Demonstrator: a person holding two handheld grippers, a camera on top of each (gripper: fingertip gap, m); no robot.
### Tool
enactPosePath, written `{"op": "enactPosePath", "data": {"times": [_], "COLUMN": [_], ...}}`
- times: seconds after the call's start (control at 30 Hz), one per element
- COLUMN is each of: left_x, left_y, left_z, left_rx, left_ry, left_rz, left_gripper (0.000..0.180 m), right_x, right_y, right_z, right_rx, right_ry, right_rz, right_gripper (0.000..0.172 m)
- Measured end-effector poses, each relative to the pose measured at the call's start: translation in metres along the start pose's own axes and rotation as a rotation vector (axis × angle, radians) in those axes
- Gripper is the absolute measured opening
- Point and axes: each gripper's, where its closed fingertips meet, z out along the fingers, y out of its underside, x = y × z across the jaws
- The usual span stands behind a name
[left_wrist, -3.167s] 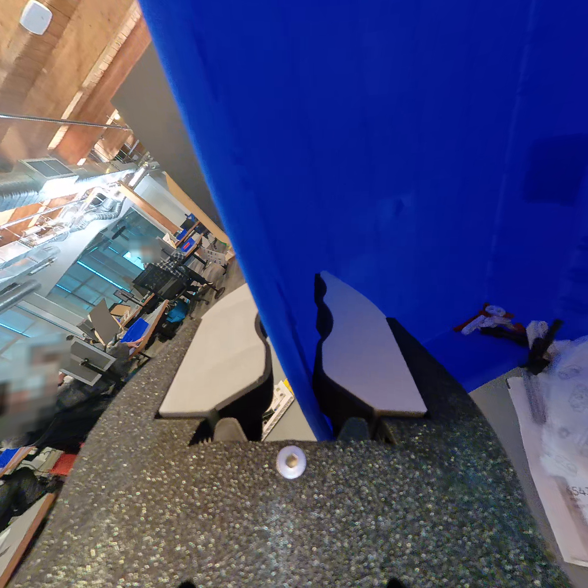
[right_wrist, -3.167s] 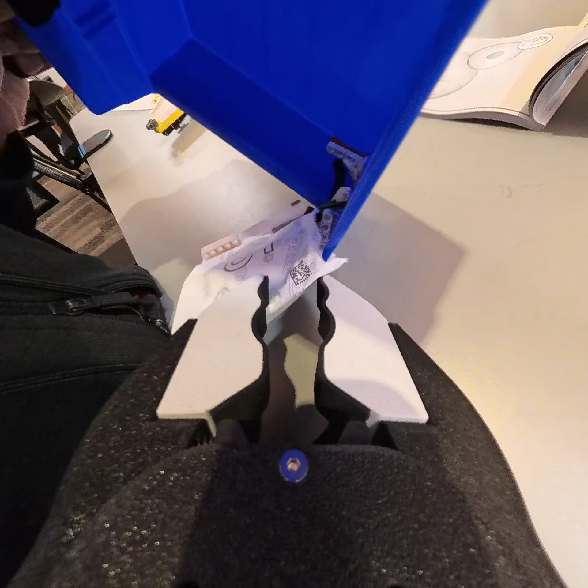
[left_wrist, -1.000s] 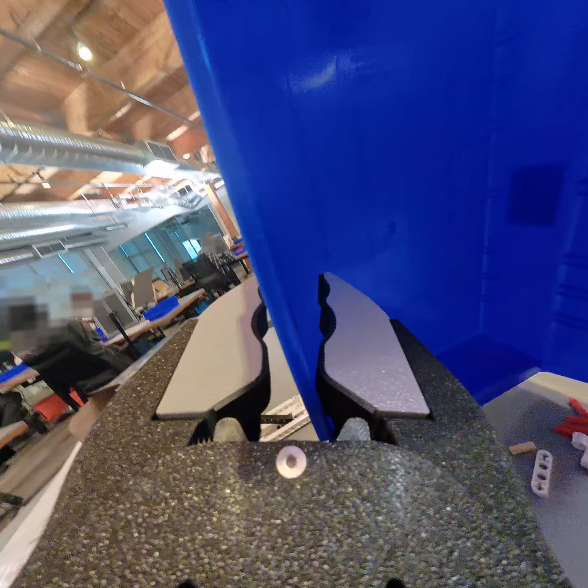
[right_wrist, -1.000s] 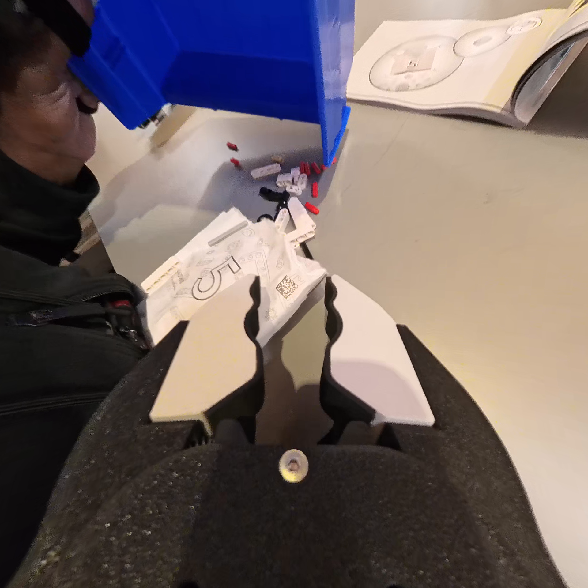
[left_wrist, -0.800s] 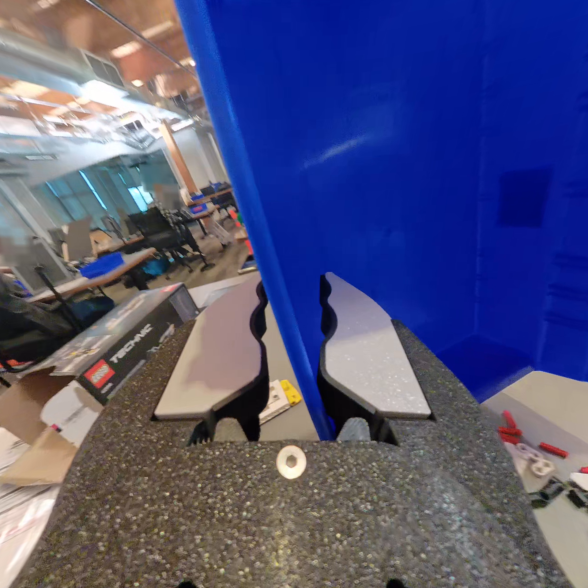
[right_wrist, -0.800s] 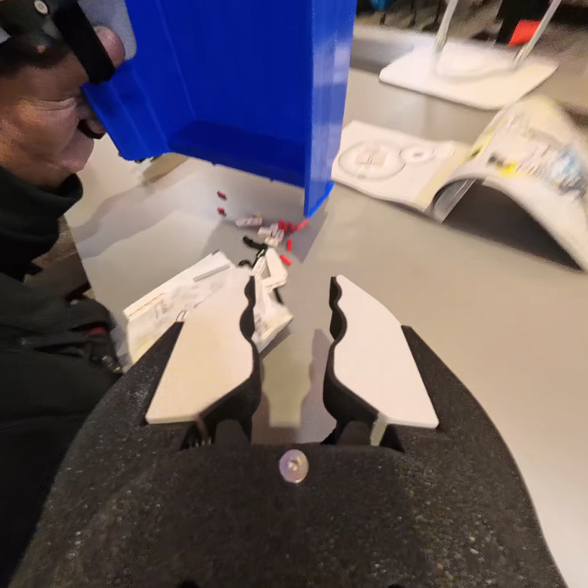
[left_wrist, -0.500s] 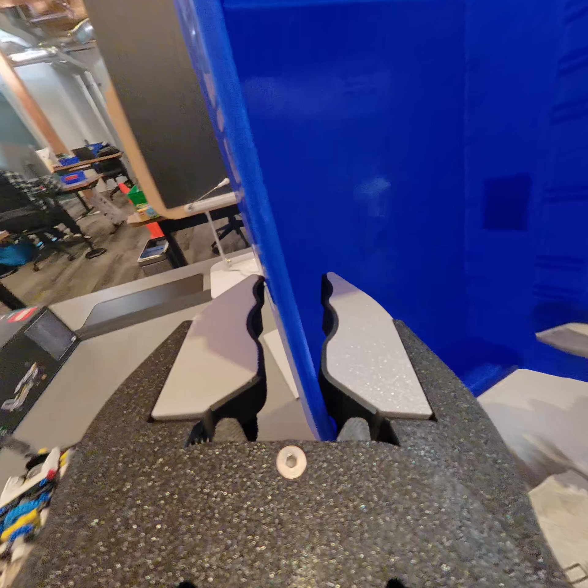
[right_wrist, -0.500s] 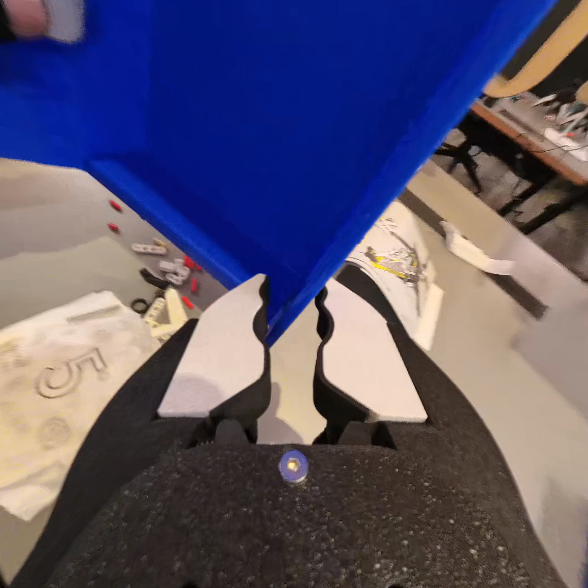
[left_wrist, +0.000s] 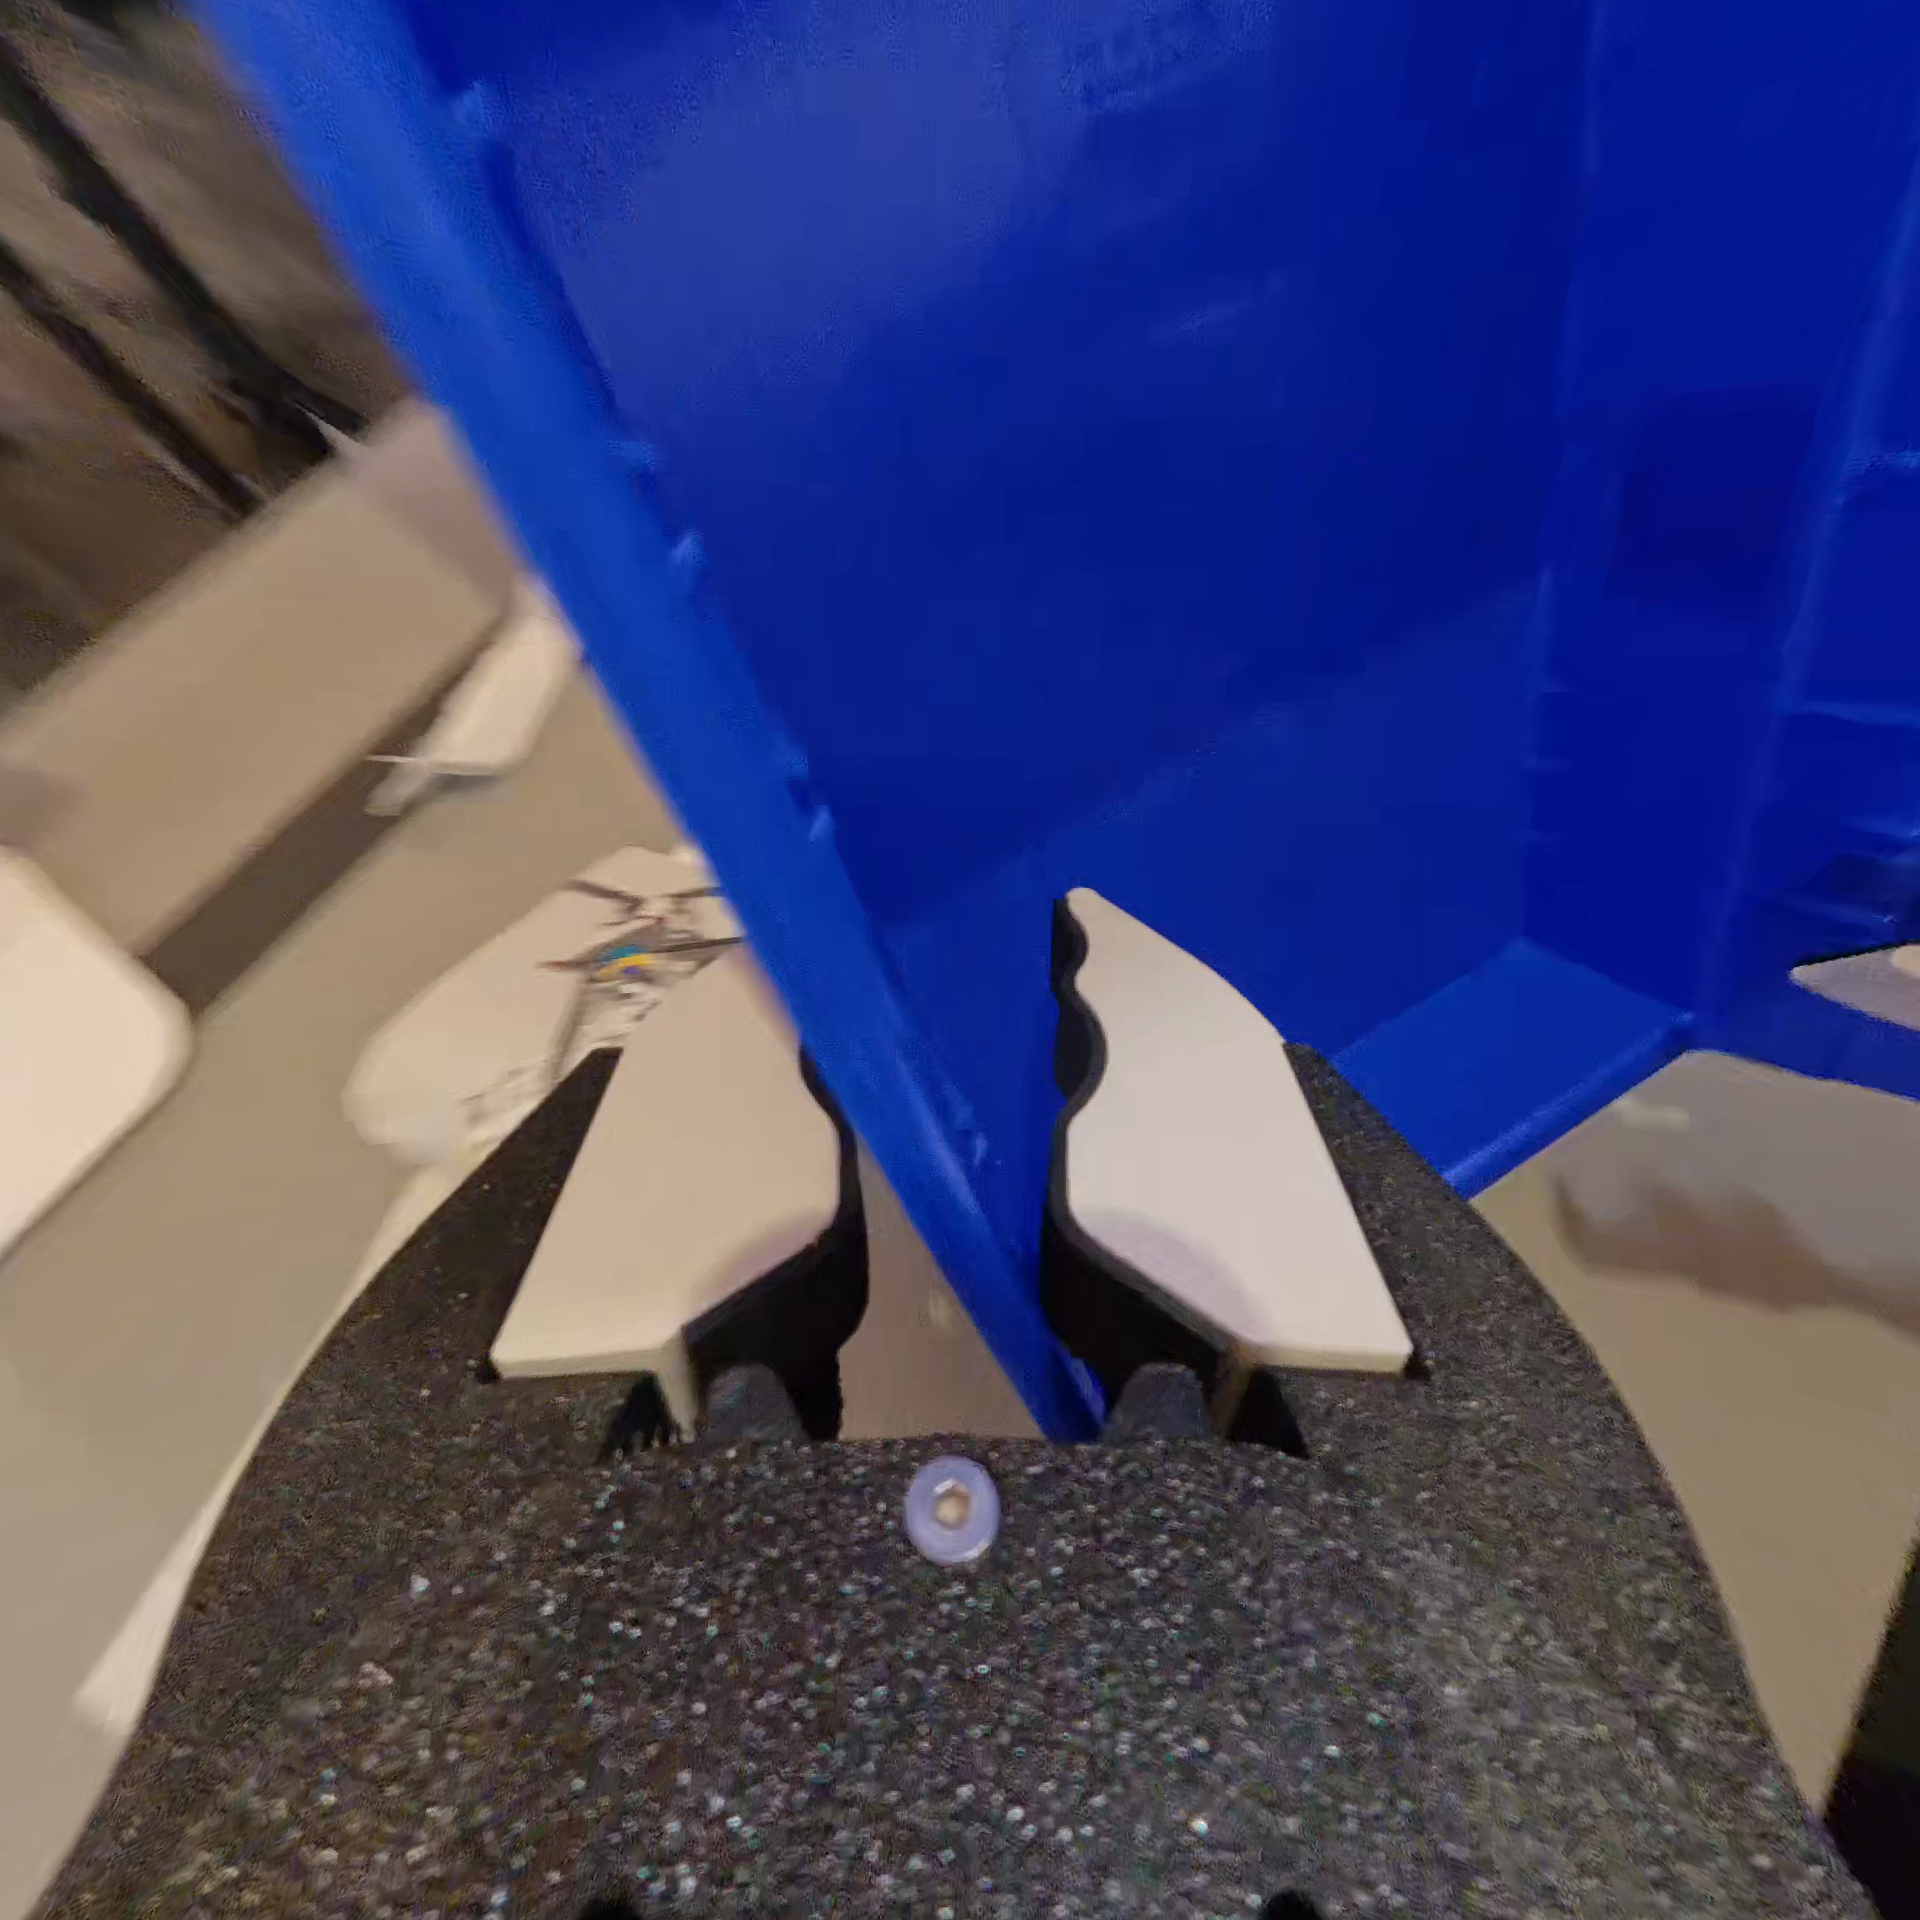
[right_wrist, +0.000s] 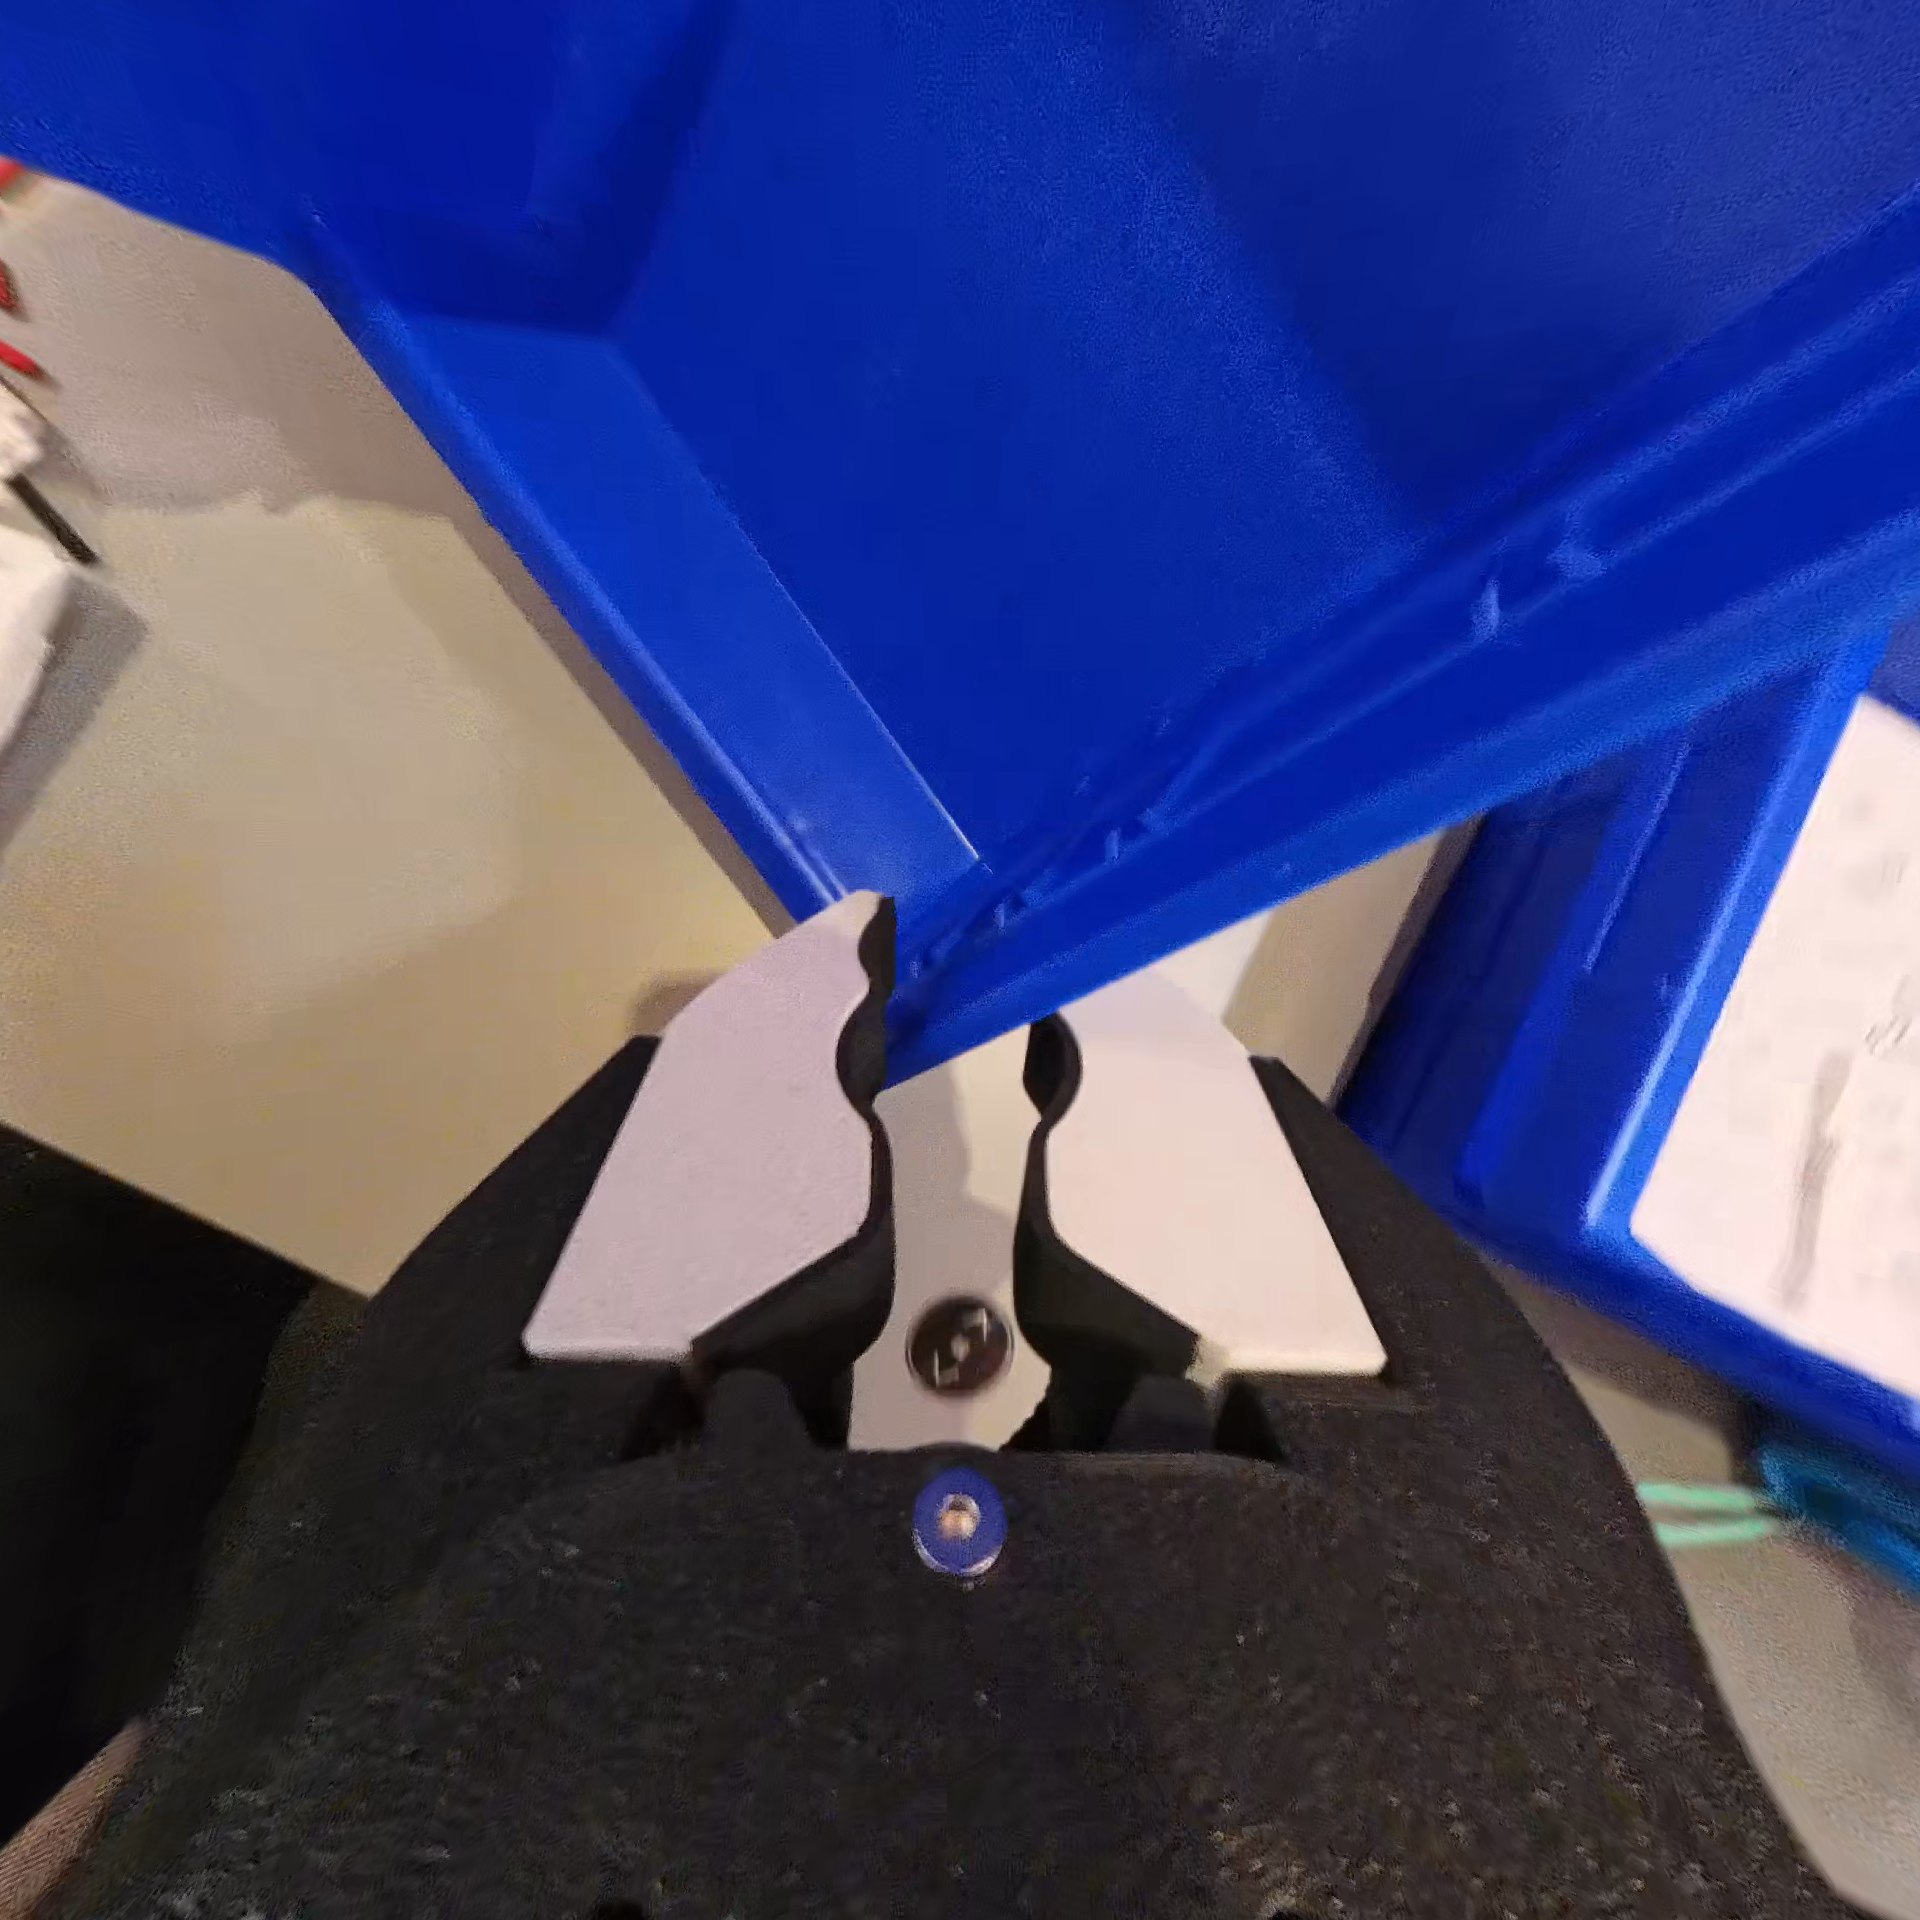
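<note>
A large blue plastic bin (left_wrist: 1195, 468) fills both views, lifted and tilted above the grey table (left_wrist: 260, 1195). My left gripper (left_wrist: 940, 987) straddles one bin wall, with one finger outside and the other finger (left_wrist: 1174, 1122) inside. The wall runs slanted across the jaws and touches both pads. My right gripper (right_wrist: 961, 987) is closed on the bin's rim (right_wrist: 1143, 883) near a corner. Its left pad (right_wrist: 769, 1101) presses on the rim, and the rim hides its other fingertip. The bin's inside shows nothing in it.
An open booklet (left_wrist: 582, 997) lies on the table beyond the left gripper, and a white object (left_wrist: 62, 1049) sits at the far left. In the right wrist view a second blue bin (right_wrist: 1538, 1091) holding white sheets stands to the right. Small red pieces (right_wrist: 10, 353) lie at the left edge. My hands' fingertips stand some 20 centimetres from each other.
The bin's contents spilled onto the table. My right gripper left the white paper bag, rose to the bin's rim and closed on it. The left gripper kept the wall, which now sits more slanted.
</note>
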Motion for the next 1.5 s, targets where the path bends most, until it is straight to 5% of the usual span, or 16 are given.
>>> {"op": "enactPosePath", "data": {"times": [0.13, 0.33, 0.8, 1.0, 1.13, 1.23, 1.33, 1.5], "left_x": [0.039, 0.035, 0.002, -0.003, -0.012, -0.002, 0.02, 0.006], "left_y": [0.02, 0.022, 0.049, 0.043, 0.029, 0.014, 0.017, 0.083], "left_z": [0.067, 0.118, 0.12, 0.115, 0.087, 0.038, -0.044, -0.189], "left_rx": [-0.19, -0.247, -0.257, -0.223, -0.132, -0.012, 0.105, 0.209], "left_ry": [0.175, 0.151, 0.09, 0.106, 0.073, 0.141, 0.257, 0.205], "left_rz": [-0.09, -0.134, -0.302, -0.296, -0.225, -0.165, -0.062, 0.048], "left_gripper": [0.028, 0.034, 0.042, 0.067, 0.093, 0.094, 0.094, 0.091], "right_x": [0.028, 0.043, 0.067, 0.079, 0.082, 0.074, 0.041, -0.055], "right_y": [0.044, 0.046, 0.007, -0.004, -0.017, -0.028, -0.035, -0.027], "right_z": [-0.004, 0.018, 0.041, 0.044, 0.025, -0.002, -0.032, -0.054], "right_rx": [-0.071, -0.051, -0.057, 0.01, 0.099, 0.177, 0.272, 0.383], "right_ry": [-0.015, -0.142, -0.107, -0.019, 0.111, 0.206, 0.231, 0.088], "right_rz": [0.115, 0.2, 0.196, 0.174, 0.107, 0.028, -0.09, -0.294], "right_gripper": [0.022, 0.025, 0.02, 0.02, 0.025, 0.029, 0.03, 0.029]}}
